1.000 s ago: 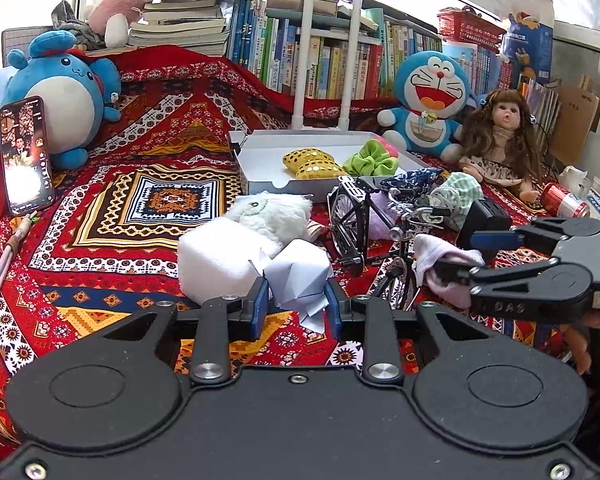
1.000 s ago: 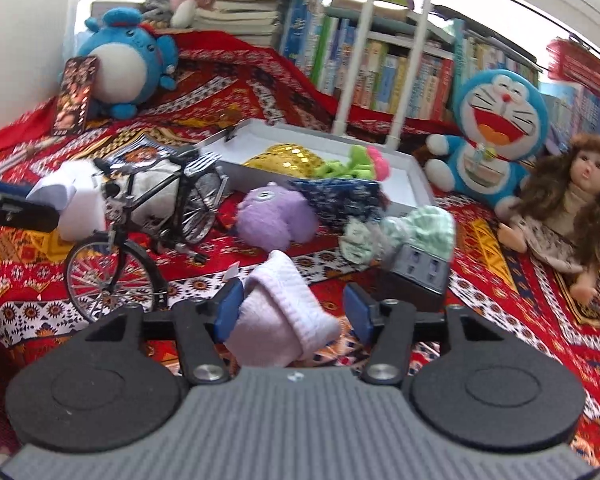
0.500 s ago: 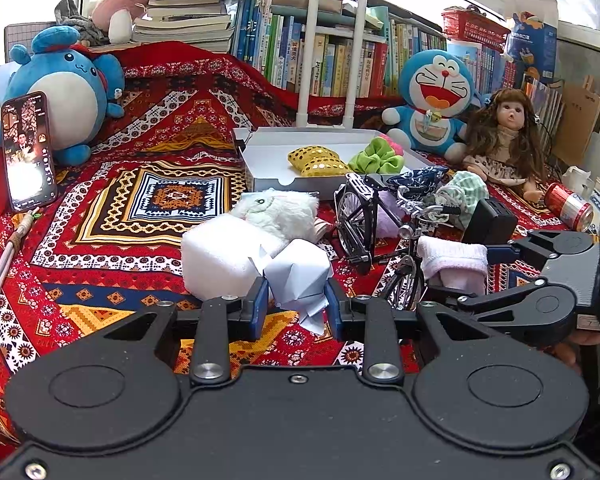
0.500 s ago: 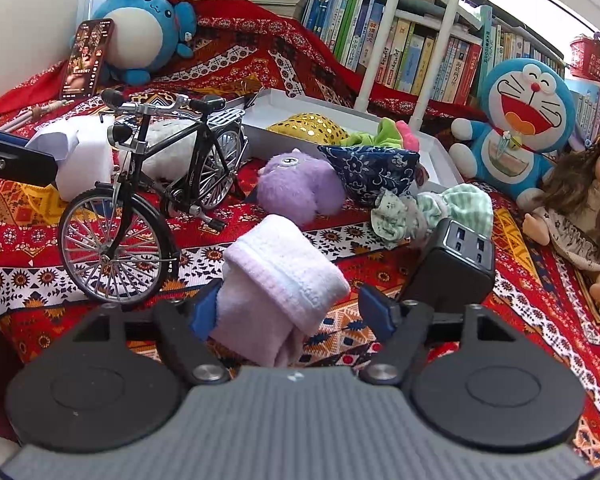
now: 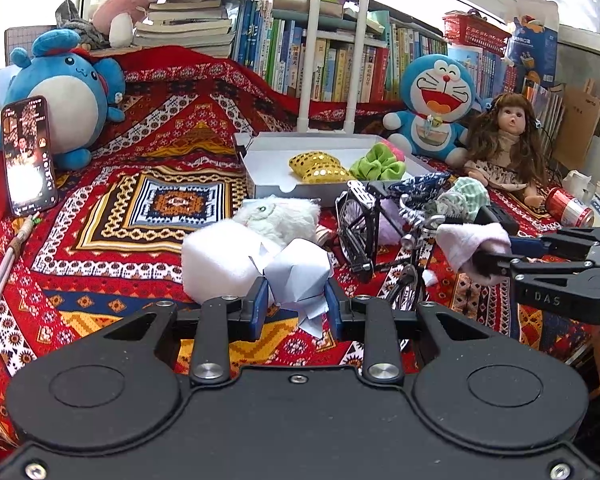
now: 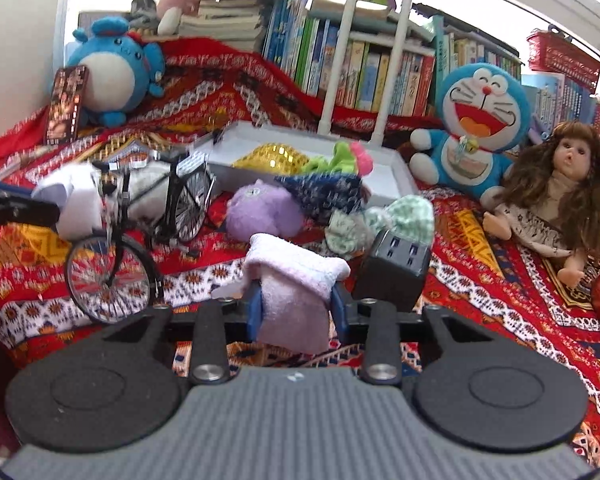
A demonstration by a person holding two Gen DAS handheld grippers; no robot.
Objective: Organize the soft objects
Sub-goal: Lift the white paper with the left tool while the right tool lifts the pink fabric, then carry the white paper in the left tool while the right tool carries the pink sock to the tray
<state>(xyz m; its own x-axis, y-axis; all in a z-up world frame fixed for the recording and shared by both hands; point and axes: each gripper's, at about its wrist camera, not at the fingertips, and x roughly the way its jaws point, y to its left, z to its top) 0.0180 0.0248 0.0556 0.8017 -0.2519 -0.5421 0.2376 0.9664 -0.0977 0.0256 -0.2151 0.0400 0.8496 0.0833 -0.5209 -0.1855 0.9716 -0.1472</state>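
Change since the earlier frames: the right gripper (image 6: 296, 308), then spread wide around the pink sock (image 6: 290, 300), is now closing on it, blue pads pressed into both sides of the fold, sock lifted off the cloth. Lower centre of the left wrist view: left gripper (image 5: 296, 304), unmoved, pinching a crumpled white paper-like piece (image 5: 300, 276) that adjoins a white soft block (image 5: 216, 264). Right edge of that view: the right gripper with the sock draped over its tips. Middle ground, right wrist view: black model bicycle (image 6: 140, 232) at left, upright; black charger cube (image 6: 396, 276) just right of the sock; purple plush (image 6: 264, 216), dark blue patterned cloth (image 6: 324, 196) and green checked cloth (image 6: 384, 220) behind it, close together. White furry plush (image 5: 280, 216) behind the white block in the left wrist view. Further back, centre: white tray (image 5: 268, 184) holding a yellow sequinned item (image 5: 318, 166) and a green scrunchie (image 5: 378, 166). Far: blue round plush (image 5: 64, 96) with a lit phone (image 5: 30, 156) leaning on it, upper left; Doraemon plush (image 5: 436, 104) and long-haired doll (image 5: 508, 140), upper right; red can (image 5: 570, 212) lying at right; bookshelf (image 5: 340, 64) along the top. All on a red patterned cloth (image 5: 120, 208).
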